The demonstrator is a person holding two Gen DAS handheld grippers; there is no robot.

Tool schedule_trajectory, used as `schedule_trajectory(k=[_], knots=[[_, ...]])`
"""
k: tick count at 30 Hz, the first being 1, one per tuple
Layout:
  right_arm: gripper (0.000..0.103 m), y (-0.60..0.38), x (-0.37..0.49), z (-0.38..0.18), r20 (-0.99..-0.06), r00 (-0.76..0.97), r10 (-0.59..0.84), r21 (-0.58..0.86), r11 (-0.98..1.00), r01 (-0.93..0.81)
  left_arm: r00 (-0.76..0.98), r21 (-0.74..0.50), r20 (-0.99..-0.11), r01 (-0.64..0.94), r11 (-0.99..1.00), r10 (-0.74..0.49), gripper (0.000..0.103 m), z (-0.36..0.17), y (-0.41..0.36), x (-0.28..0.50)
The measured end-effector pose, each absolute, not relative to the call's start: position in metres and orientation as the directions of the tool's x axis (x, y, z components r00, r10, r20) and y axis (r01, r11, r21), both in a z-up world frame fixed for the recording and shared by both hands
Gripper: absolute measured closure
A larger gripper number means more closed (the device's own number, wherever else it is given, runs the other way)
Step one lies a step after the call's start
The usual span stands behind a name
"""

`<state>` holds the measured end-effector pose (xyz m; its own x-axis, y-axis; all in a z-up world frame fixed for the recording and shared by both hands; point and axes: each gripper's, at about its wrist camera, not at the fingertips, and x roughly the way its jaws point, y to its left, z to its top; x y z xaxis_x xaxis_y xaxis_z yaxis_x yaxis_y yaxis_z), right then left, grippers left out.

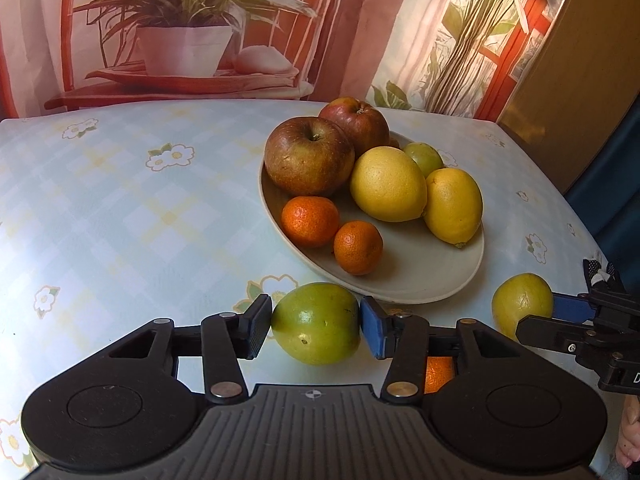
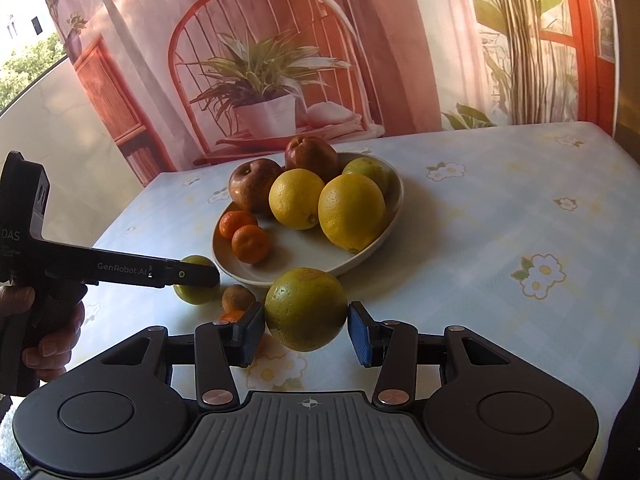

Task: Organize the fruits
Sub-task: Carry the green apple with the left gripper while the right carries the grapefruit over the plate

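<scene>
An oval plate (image 1: 420,280) holds two apples (image 1: 310,156), two lemons (image 1: 388,184), two mandarins (image 1: 310,222) and a small green fruit (image 1: 424,158). My left gripper (image 1: 316,328) straddles a green citrus fruit (image 1: 316,324) that rests on the table just in front of the plate. Its pads stand right at the fruit's sides with no visible squeeze. My right gripper (image 2: 307,322) is shut on a yellow-green citrus fruit (image 2: 304,308), held near the plate's front rim. In the left wrist view that fruit (image 1: 522,304) shows at the right.
A small brownish fruit (image 2: 238,298) and an orange one (image 2: 232,316) lie on the flowered tablecloth (image 2: 500,220) between the two grippers. A hand (image 2: 44,320) holds the left gripper's handle. A printed curtain (image 2: 280,40) hangs behind the table's far edge.
</scene>
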<state>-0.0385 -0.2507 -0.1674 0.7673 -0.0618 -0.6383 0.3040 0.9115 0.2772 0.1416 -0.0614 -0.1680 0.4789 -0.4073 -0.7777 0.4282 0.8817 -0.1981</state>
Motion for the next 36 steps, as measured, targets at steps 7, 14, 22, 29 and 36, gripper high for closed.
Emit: schedule_trajectory(k=[7,14,22,29,36], knots=[[0.061,-0.252,-0.037,-0.168,-0.636,0.768,-0.075,0.269,0.911,0.312,0.512,-0.171,-0.754,0.452,0.875,-0.412,0.052,-0.155,-0.059,0.134],[0.061,-0.255,-0.026,-0.166,-0.629,0.773,-0.083,0.253,0.918,0.304,0.56,-0.178,-0.704,0.457,0.872,-0.437,0.052,-0.13,-0.061,0.148],[0.061,-0.261,0.001,-0.162,-0.608,0.787,-0.104,0.232,0.925,0.301,0.562,-0.16,-0.7,0.478,0.864,-0.441,0.052,-0.126,-0.086,0.171],[0.061,-0.26,0.022,-0.172,-0.627,0.775,-0.08,0.224,0.934,0.278,0.538,-0.161,-0.711,0.502,0.85,-0.452,0.052,-0.133,-0.097,0.182],[0.061,-0.259,0.034,-0.183,-0.647,0.76,-0.063,0.228,0.935,0.271,0.526,-0.176,-0.719,0.496,0.851,-0.455,0.052,-0.139,-0.098,0.19]])
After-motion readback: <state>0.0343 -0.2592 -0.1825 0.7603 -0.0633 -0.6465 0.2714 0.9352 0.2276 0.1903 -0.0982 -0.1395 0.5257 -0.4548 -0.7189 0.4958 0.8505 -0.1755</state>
